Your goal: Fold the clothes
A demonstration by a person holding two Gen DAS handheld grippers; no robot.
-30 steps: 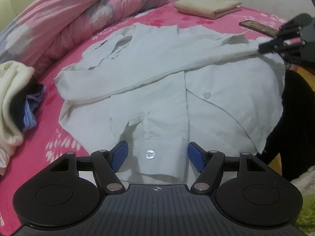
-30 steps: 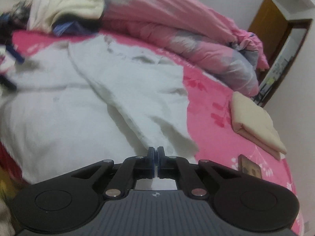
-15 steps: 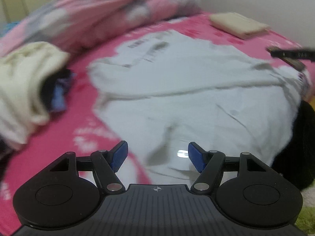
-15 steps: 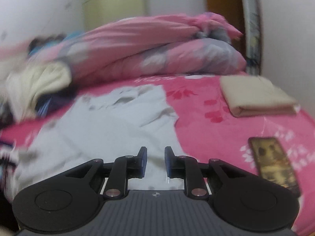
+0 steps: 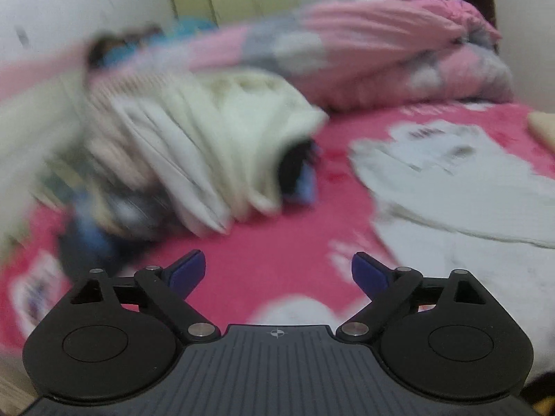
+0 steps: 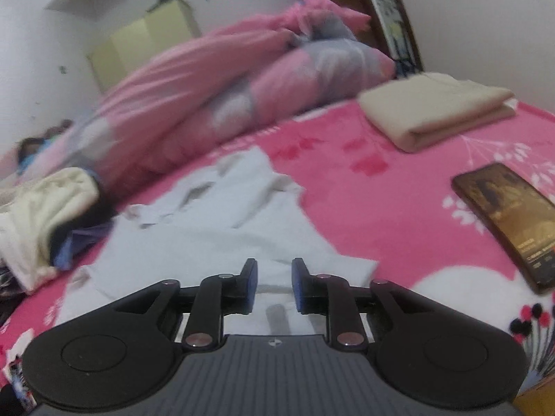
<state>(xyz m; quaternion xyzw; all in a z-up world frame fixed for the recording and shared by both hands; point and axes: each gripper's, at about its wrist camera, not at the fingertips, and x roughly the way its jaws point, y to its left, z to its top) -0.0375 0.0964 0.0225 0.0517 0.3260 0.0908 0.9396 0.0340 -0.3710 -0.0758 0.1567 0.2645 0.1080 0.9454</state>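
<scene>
Hovering over pink bed [image 5: 263, 242], left tongs [image 5: 277, 272] spread wide, having just been opening, nothing between. Lying right of cream clothes heap [image 5: 215, 145], white shirt [image 5: 468, 208] flat on bed. Gaping narrowly above shirt [image 6: 225, 228], right tongs [image 6: 274, 274], just been opening, gripping nothing.

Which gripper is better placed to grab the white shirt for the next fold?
Right, probably. The right gripper, fingers apart, sits directly over the white shirt. The left gripper points at bare pink bedspread, shirt off to its side.
</scene>
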